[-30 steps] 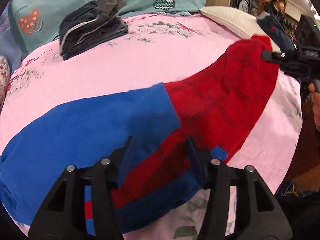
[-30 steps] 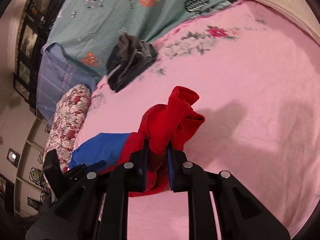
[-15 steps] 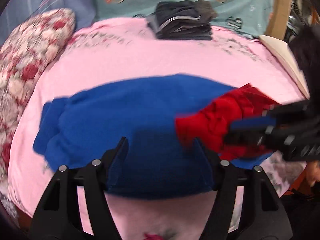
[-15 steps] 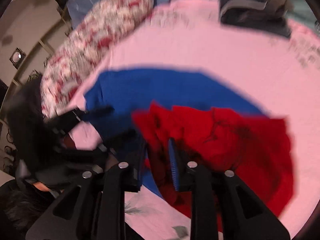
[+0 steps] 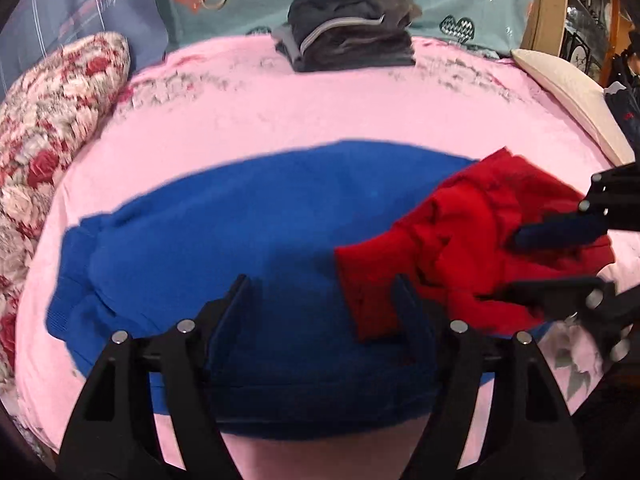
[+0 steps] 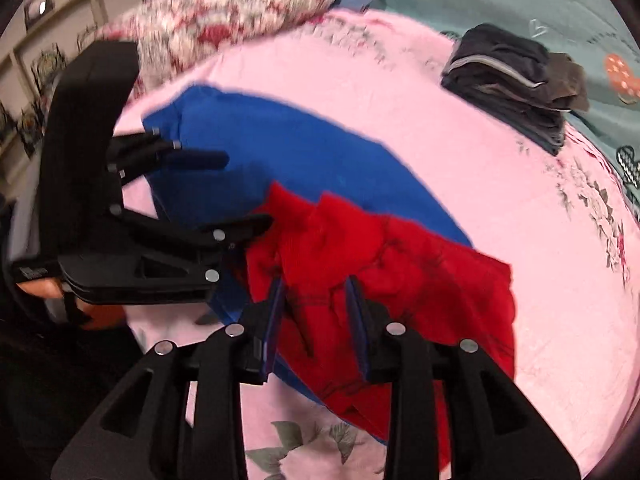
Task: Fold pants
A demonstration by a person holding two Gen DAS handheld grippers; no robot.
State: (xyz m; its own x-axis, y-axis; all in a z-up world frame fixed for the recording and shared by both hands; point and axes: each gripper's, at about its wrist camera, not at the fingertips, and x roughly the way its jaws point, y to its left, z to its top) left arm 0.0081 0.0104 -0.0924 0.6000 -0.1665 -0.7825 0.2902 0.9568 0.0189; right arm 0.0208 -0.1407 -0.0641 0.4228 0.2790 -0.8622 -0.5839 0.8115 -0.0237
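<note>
The right hand-held gripper (image 6: 314, 312) has let go, the red leg (image 6: 400, 264) folded over blue.

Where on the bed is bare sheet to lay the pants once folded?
Bare pink sheet lies between the blue-and-red pants and the dark folded stack, and right of the red leg. The near edge is crowded: both tongs work there.

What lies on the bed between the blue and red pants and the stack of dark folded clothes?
Only bare pink bedsheet lies between the pants and the dark folded clothes; nothing else rests there. The left wrist view shows it best.
</note>
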